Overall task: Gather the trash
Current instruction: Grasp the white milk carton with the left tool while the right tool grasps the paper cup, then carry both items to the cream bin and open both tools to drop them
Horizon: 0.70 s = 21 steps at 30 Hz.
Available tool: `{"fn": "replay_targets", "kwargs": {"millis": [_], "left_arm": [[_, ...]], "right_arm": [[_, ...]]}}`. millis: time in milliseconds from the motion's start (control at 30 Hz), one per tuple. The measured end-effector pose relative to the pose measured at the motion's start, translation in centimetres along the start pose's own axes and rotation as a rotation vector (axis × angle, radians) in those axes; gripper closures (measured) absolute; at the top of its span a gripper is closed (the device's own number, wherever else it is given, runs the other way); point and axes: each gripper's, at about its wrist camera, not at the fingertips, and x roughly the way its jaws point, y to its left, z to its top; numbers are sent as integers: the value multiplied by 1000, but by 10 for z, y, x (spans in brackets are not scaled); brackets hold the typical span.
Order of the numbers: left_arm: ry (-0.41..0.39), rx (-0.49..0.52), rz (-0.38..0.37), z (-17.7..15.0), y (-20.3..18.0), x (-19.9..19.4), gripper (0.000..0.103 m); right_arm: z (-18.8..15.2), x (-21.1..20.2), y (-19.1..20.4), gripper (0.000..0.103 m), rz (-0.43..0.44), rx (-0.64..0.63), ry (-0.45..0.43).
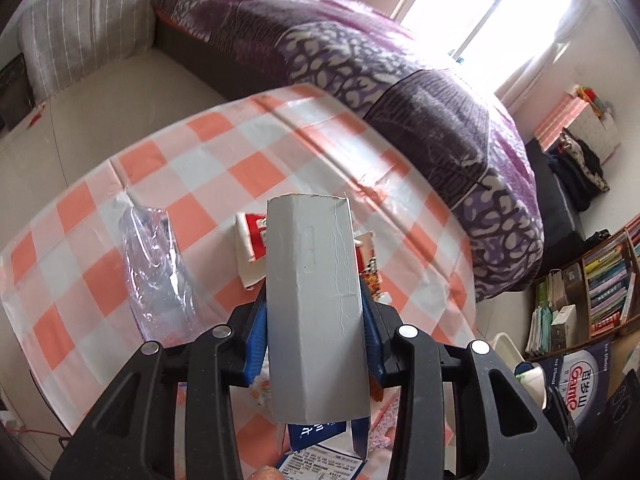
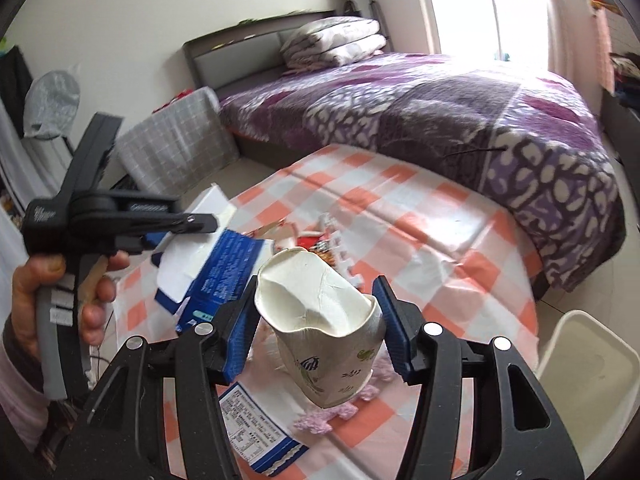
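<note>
Both tongs loaded with trash above the checked table.

The left gripper (image 1: 316, 320) clamped a light, flattened carton (image 1: 314, 300); the right gripper (image 2: 316, 320) pinched a crumpled paper cup (image 2: 324, 332), soft and easily crushed, best held mid-wall. Both were raised over the tablecloth (image 2: 440, 216), with the left hand (image 2: 48, 280) gripping its handle upright.

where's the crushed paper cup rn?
In the right wrist view, the crushed paper cup sits center frame between the right gripper's blue pads, above the checkered tablecloth.

Bright daylight from blown-out window (image 1: 480, 12), glare on tablecloth (image 2: 452, 236), fisheye-bent edges, slight motion blur.
</note>
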Motion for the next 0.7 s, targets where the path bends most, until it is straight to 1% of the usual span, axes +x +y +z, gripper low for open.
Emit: {"fn": "replay_targets", "kwargs": {"millis": [100, 233, 400, 533, 633, 667, 700], "left_arm": [[-29, 29, -4, -3, -13, -5, 63], [-57, 80, -8, -10, -34, -10, 63], [-72, 142, -28, -22, -61, -12, 63], [-70, 194, -51, -35, -86, -12, 63], [-55, 224, -80, -44, -104, -9, 63], [-51, 232, -89, -47, -110, -8, 63], [-45, 242, -101, -51, -118, -8, 63]], "right_arm": [[4, -7, -22, 49, -28, 69, -15], [-1, -23, -50, 49, -69, 166, -36], [-6, -41, -90, 48, -203, 288, -53], [-20, -51, -128, 48, -279, 427, -27], [-31, -64, -161, 46, -354, 547, -7], [-35, -68, -168, 43, -376, 569, -7], [-38, -73, -175, 33, -395, 590, -8]]}}
